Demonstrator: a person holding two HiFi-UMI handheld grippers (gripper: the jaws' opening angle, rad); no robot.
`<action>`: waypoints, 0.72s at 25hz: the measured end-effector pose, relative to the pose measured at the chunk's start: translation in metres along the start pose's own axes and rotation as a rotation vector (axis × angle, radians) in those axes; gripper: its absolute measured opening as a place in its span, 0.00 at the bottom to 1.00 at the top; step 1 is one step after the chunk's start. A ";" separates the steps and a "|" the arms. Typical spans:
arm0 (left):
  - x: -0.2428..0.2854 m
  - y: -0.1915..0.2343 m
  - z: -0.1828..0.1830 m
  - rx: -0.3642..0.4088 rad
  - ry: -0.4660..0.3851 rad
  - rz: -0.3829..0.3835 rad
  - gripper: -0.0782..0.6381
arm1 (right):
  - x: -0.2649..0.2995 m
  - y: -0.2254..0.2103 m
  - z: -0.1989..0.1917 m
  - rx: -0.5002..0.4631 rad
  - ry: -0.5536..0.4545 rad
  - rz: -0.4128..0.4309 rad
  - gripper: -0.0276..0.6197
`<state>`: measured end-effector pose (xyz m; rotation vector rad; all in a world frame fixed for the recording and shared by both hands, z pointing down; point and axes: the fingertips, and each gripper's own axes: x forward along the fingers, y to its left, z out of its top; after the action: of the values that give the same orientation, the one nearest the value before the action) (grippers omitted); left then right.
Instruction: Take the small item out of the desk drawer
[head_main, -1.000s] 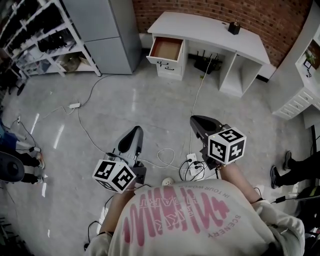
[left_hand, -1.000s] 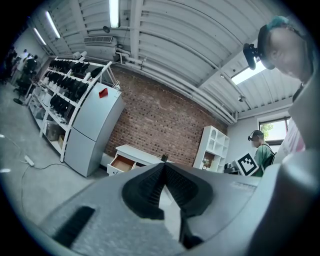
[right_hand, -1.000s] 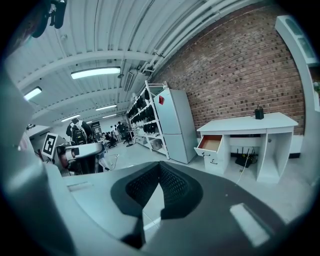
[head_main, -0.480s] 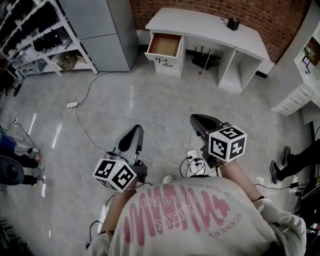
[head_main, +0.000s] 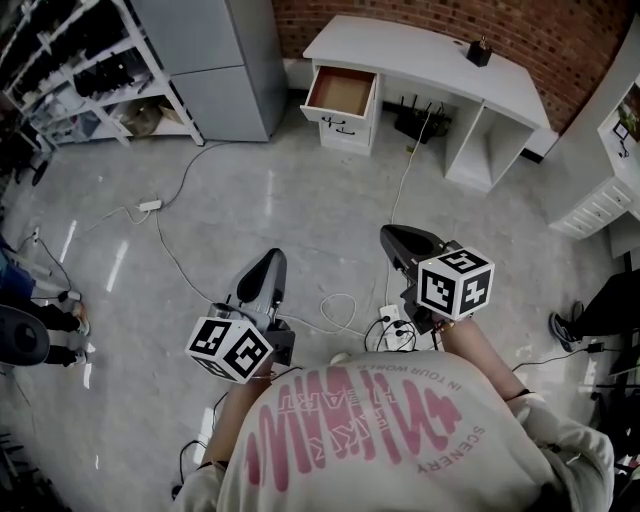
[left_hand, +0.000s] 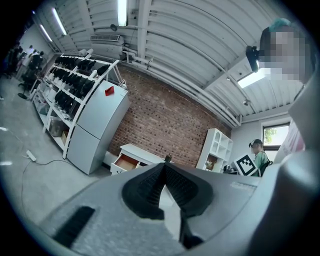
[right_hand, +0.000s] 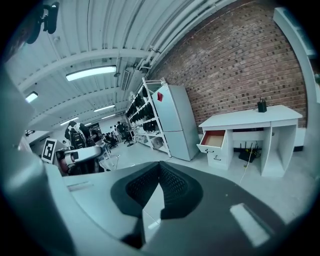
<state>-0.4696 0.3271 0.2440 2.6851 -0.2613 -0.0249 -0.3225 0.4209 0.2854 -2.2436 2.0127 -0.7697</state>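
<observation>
Left gripper (head_main: 268, 265) and right gripper (head_main: 396, 240) are held side by side over the floor (head_main: 250, 200). Both have fingers clenched together with nothing between them. A power strip (head_main: 388, 322) with cables lies on the floor by the right gripper. Well ahead, a white counter (head_main: 420, 55) stands against the brick wall (head_main: 560, 40). Its drawer (head_main: 340, 93) at the left end is pulled open, brown bottom showing. The small item can't be made out in it from here. A small dark thing (head_main: 479, 52) stands on the counter top.
</observation>
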 end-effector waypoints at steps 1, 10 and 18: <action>0.001 0.002 0.002 0.002 -0.001 -0.001 0.12 | 0.002 0.000 0.001 0.001 -0.001 -0.004 0.06; 0.014 0.014 0.012 0.013 0.005 -0.021 0.12 | 0.016 -0.011 0.010 0.049 -0.017 -0.024 0.06; 0.018 0.025 0.010 0.004 0.028 -0.014 0.12 | 0.028 -0.014 0.007 0.091 -0.007 -0.025 0.06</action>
<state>-0.4570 0.2977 0.2461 2.6889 -0.2335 0.0085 -0.3053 0.3946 0.2935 -2.2229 1.9093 -0.8366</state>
